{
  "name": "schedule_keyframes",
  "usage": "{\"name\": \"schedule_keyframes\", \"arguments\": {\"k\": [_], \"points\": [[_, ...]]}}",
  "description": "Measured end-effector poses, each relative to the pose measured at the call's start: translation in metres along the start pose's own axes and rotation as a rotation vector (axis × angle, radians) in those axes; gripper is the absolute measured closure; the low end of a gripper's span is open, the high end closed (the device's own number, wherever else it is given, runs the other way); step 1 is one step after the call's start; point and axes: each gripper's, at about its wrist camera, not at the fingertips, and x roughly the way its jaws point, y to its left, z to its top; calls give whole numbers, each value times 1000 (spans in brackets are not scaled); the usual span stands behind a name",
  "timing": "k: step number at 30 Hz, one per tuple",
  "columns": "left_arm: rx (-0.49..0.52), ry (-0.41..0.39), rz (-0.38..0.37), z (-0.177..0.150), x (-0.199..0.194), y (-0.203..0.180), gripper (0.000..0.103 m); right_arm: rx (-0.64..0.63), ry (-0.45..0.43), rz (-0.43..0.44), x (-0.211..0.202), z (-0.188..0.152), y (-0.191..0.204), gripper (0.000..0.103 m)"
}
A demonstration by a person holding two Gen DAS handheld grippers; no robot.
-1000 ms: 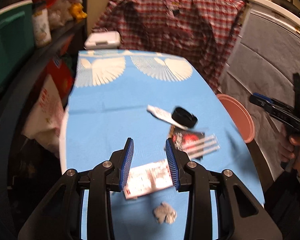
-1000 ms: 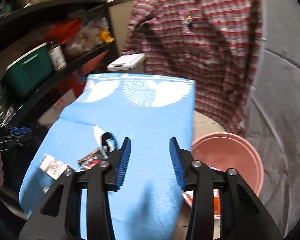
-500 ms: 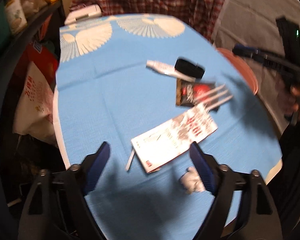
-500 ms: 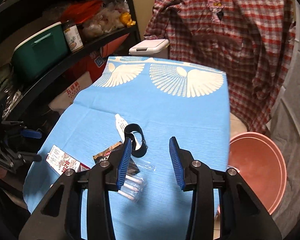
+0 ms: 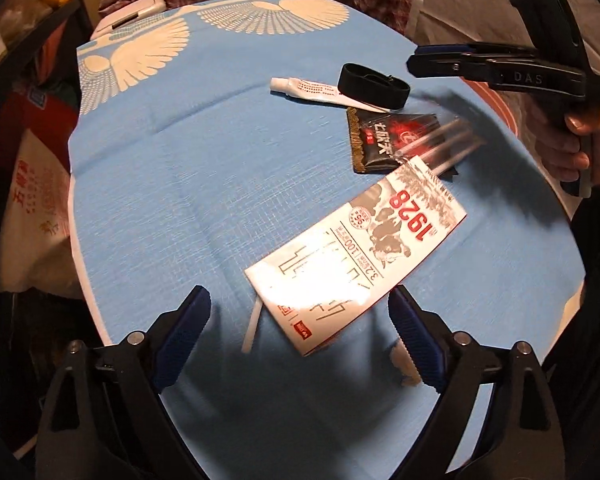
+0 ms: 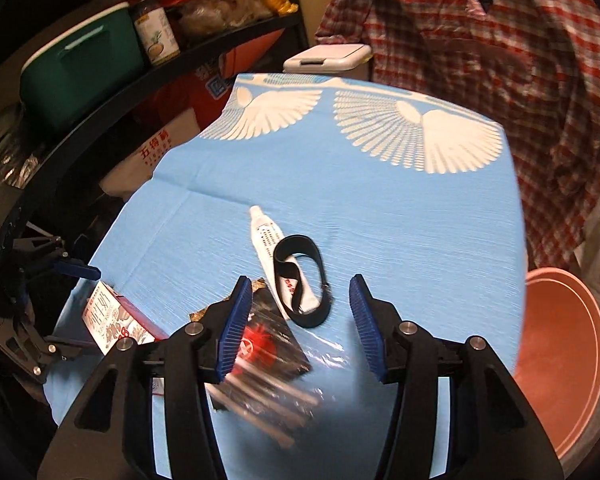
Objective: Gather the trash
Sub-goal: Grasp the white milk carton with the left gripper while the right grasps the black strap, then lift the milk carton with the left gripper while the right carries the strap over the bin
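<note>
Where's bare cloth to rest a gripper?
Free: the blue tablecloth between the white fan prints and the tube, and its left side. Crowded: black band, dark wrapper, milk carton.

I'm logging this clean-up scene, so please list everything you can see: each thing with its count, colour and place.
milk carton: 1, white and red, flat, near table edge
snack wrapper: 1, black and red, mid-table
clear straw packet: 1, transparent, overlapping the wrapper
tube: 1, white, mid-table
black band: 1, looped over the tube
crumpled tissue: 1, white, near edge
loose straw: 1, white, beside carton
tablecloth: 1, blue
basin: 1, pink, beside table
left gripper: open, over carton
right gripper: open, over band
</note>
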Motion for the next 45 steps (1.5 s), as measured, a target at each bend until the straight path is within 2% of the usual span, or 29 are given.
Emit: {"name": "schedule_keyframes", "arguments": {"k": [11, 13, 15, 18, 20, 24, 28, 29, 34, 38, 45], "points": [[8, -14, -20, 22, 19, -1, 16, -14, 69, -32, 33, 2, -9, 49], [3, -19, -23, 25, 20, 0, 22, -14, 76, -37, 35, 1, -11, 52], [-25, -30, -40, 29, 18, 4, 37, -14, 84, -33, 37, 0, -12, 69], [-93, -74, -51, 34, 8, 18, 46, -20, 79, -32, 33, -1, -12, 86], [-139, -103, -46, 36, 2, 27, 48, -15, 59, -43, 27, -1, -14, 90], [-232, -139, -29, 39, -4, 38, 50, 28, 40, -81, 17, -1, -26, 92], [-348, -113, 2, 41, 6, 50, 50, 75, 72, -119, 18, -4, -39, 90], [-358, -100, 20, 42, 11, 50, 50, 89, 84, -121, 19, -6, -42, 86], [-361, -61, 44, 42, 20, 45, 48, 92, 93, -119, 19, -8, -43, 81], [-344, -50, 56, 40, 22, 46, 48, 86, 97, -122, 21, -9, -42, 80], [-357, -63, 60, 41, 16, 49, 51, 88, 85, -125, 17, -10, -42, 91]]}}
